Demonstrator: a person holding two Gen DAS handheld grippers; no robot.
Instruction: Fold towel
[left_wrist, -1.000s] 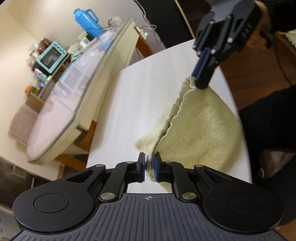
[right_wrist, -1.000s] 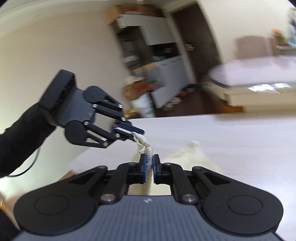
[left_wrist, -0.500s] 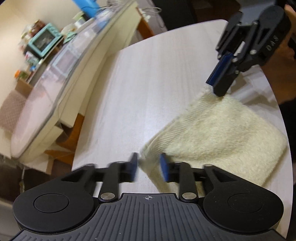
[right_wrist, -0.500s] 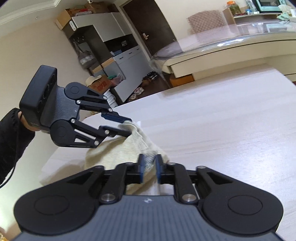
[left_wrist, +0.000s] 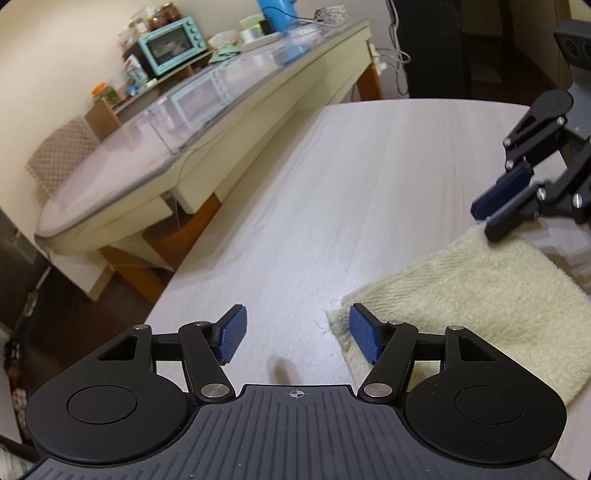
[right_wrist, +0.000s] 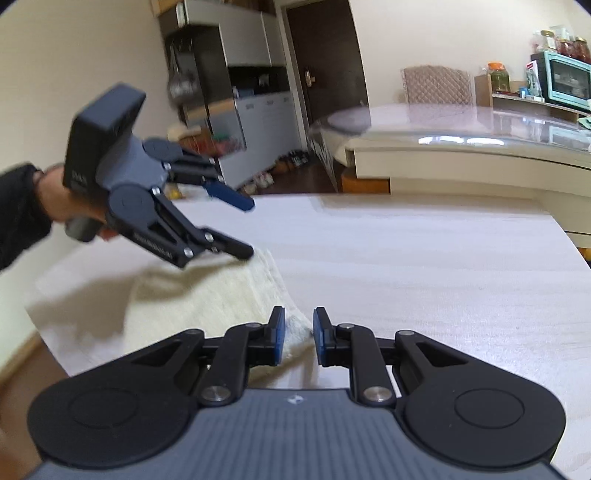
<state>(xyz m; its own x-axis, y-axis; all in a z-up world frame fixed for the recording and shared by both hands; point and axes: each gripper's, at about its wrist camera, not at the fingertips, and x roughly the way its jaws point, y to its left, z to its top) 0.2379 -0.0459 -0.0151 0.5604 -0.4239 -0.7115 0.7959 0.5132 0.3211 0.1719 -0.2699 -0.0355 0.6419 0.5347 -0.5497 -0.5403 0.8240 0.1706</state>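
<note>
**Q:** where's everything sitting right now?

**Me:** Biggest thing first: the pale wood-grain table (left_wrist: 369, 192) fills most of what I see past both sets of fingers. Off beyond my left gripper there's a glass-topped counter (left_wrist: 155, 147) with a teal toaster oven (left_wrist: 168, 44) on a shelf behind it.

**Q:** and the towel?

**Me:** The cream towel (left_wrist: 472, 295) lies folded flat on the table, off to the right of my left gripper (left_wrist: 297, 334). Its near corner sits right at the inner face of that gripper's right finger. In the right wrist view the towel (right_wrist: 207, 299) spreads ahead and to the left, with one corner poking between the fingers of my right gripper (right_wrist: 298, 334).

**Q:** gripping anything?

**Me:** Nope. Left one is spread wide with only bare table between the blue pads (left_wrist: 232, 334). Right one is parted a bit, with a gap either side of the corner, so it isn't pinching the cloth.
</note>
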